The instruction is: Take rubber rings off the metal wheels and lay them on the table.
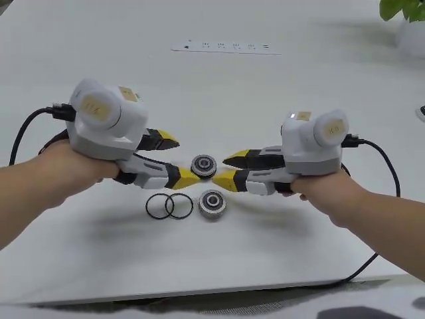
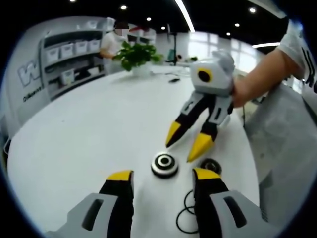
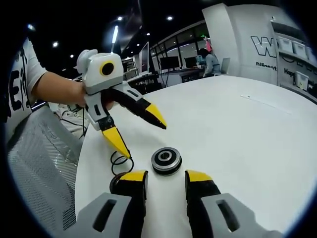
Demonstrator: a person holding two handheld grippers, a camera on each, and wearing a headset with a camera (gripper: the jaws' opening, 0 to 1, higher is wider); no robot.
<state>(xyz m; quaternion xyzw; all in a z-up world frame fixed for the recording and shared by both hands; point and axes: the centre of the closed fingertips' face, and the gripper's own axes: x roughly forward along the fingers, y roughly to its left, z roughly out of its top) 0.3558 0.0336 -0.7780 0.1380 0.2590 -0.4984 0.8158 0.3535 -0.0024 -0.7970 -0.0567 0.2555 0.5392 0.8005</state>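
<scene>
A metal wheel (image 1: 204,165) with a dark band round it lies flat on the white table, between the two grippers. My left gripper (image 1: 188,159) comes in from the left, open, one jaw on each side of the wheel (image 2: 164,164). Facing it from the right, my right gripper (image 1: 219,168) is open too, its tips close to the same wheel (image 3: 166,161). A second wheel (image 1: 212,203) lies just nearer me. Two loose black rubber rings (image 1: 169,206) lie overlapping on the table to its left. Neither gripper holds anything.
A white power strip (image 1: 226,46) lies far back on the table (image 1: 299,259). A green plant (image 1: 402,8) stands at the far right corner. Black cables (image 1: 392,179) trail from both grippers. The table's front edge runs close to me.
</scene>
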